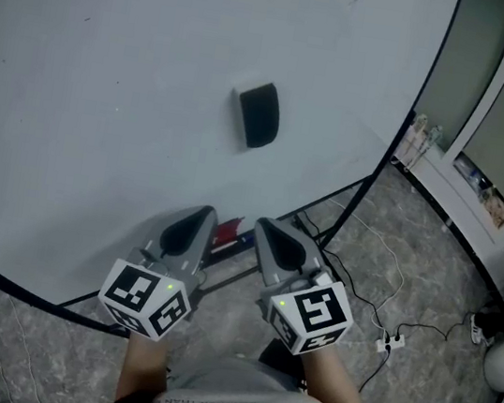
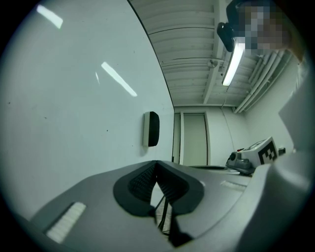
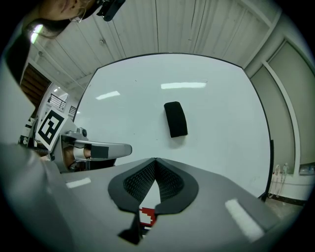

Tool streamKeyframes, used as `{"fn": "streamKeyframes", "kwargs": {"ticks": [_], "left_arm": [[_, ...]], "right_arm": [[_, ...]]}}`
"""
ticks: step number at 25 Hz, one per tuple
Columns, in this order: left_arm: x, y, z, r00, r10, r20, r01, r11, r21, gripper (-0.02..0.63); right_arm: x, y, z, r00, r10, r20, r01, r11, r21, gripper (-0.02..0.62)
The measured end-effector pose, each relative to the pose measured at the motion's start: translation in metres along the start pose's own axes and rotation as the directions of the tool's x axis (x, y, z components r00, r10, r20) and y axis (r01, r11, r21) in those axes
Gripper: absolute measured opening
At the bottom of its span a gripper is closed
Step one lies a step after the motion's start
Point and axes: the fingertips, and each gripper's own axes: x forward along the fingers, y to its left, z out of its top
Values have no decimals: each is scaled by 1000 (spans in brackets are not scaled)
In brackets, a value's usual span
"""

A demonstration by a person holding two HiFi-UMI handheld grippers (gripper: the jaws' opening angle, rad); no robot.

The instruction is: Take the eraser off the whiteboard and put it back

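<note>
A black eraser with a white backing sticks to the whiteboard, above and ahead of both grippers. It shows side-on in the left gripper view and face-on in the right gripper view. My left gripper is held low in front of the board, its jaws shut and empty. Beside it, my right gripper is also shut with nothing between its fingers. Neither touches the eraser.
The board's black frame curves down at right to its stand. A cable and power strip lie on the grey marbled floor. A red-and-white object sits below the board. A window ledge runs along the right wall.
</note>
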Motion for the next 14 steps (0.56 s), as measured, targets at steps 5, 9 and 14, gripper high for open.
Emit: {"fn": "streamKeyframes", "kwargs": {"ticks": [5, 9, 14], "left_arm": [[0, 0, -1, 1000, -7, 0, 7, 1000, 2, 0], [1, 0, -1, 1000, -11, 0, 11, 1000, 2, 0], [1, -3, -2, 1000, -16, -2, 16, 1000, 2, 0]], "right_arm": [[1, -1, 1, 1000, -11, 6, 11, 1000, 0, 0], [1, -2, 3, 1000, -17, 10, 17, 1000, -1, 0], [-1, -6, 2, 1000, -27, 14, 27, 1000, 5, 0]]}}
